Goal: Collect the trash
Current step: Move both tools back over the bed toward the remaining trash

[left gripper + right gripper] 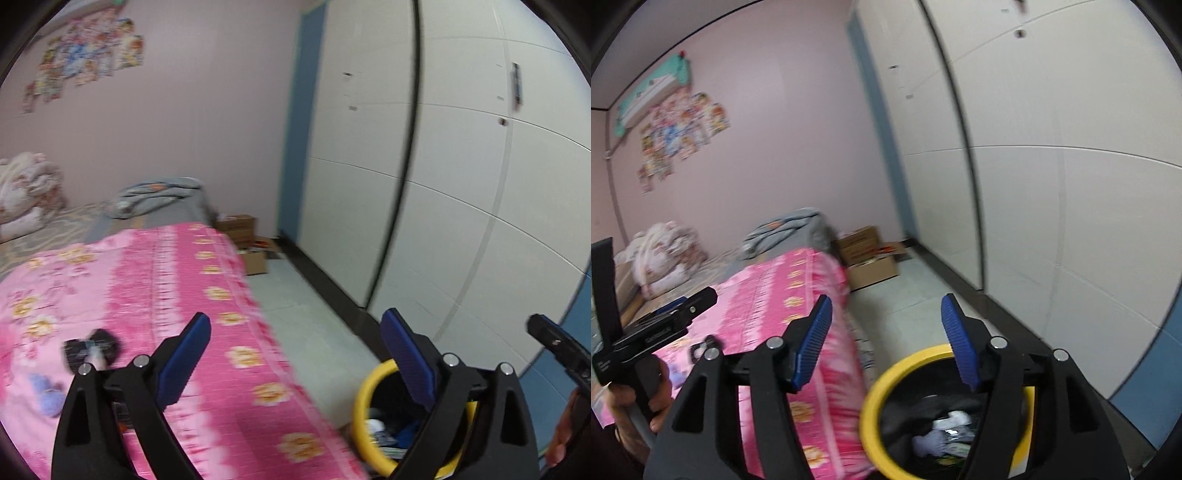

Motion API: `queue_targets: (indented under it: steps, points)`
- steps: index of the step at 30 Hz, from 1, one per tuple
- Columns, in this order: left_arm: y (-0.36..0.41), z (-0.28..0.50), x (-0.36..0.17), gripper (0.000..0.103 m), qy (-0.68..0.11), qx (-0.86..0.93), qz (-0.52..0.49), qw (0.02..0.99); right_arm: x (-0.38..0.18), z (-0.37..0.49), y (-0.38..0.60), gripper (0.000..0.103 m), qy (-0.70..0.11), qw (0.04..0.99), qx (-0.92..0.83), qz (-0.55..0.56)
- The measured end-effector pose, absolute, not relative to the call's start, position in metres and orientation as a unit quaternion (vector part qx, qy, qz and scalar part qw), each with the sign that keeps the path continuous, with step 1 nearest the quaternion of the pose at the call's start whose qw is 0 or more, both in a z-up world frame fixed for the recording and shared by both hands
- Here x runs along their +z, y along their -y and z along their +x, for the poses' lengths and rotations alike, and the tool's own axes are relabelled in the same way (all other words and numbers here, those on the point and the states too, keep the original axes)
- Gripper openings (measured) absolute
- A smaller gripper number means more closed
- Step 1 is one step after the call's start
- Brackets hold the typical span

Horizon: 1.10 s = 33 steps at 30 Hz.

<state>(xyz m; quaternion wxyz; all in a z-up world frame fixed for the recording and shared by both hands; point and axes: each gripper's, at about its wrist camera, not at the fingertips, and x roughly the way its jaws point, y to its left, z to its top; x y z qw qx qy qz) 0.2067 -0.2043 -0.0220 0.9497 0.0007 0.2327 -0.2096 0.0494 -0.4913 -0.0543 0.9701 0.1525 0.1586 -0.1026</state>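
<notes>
— Yellow rim, black liner: the bin (875,402) sits on the floor just below and ahead of the right hand-held gripper (886,339), tight against the side of the bed (798,295). Crumpled white and coloured scraps (942,435) already lie inside it.

— And that gripper itself?

— Spread, blue pads apart, nothing between them. Same for the left hand-held gripper (295,354): pads wide apart and empty, with the bin's rim (360,402) showing under its right finger.

— So which step is this?

— I judge a drop into the bin has been made and both hands are free for the next piece. More trash is on the pink flowered blanket: a dark wrapper-like thing (92,347) and a small pale purple lump (46,395) lie to the left of the left gripper, close to its left finger. Blur hides what exactly they are.

— Next move?

— Probably swing the left gripper left and down over the blanket, straddle one piece with the pads, and pinch without catching the cloth. Soft bedding gives way, so the pinch should come from above rather than scraping along.
</notes>
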Motion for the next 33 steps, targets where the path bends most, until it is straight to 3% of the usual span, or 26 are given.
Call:
queue_targets:
  steps: [9, 20, 33]
  points:
    - [0.081, 0.215, -0.029, 0.092, -0.250, -0.085, -0.020, 0.964, -0.049, 0.083, 0.401, 0.067, -0.195, 0.971, 0.031, 0.133]
    - [-0.045, 0.237, -0.074, 0.092, -0.296, 0.024, -0.058, 0.953, -0.077, 0.133, 0.281, 0.068, -0.269, 0.945, 0.161, 0.093]
    - [-0.101, 0.276, -0.136, 0.092, -0.358, 0.055, -0.086, 0.928, -0.138, 0.176, 0.189, 0.068, -0.367, 0.897, 0.239, 0.056]
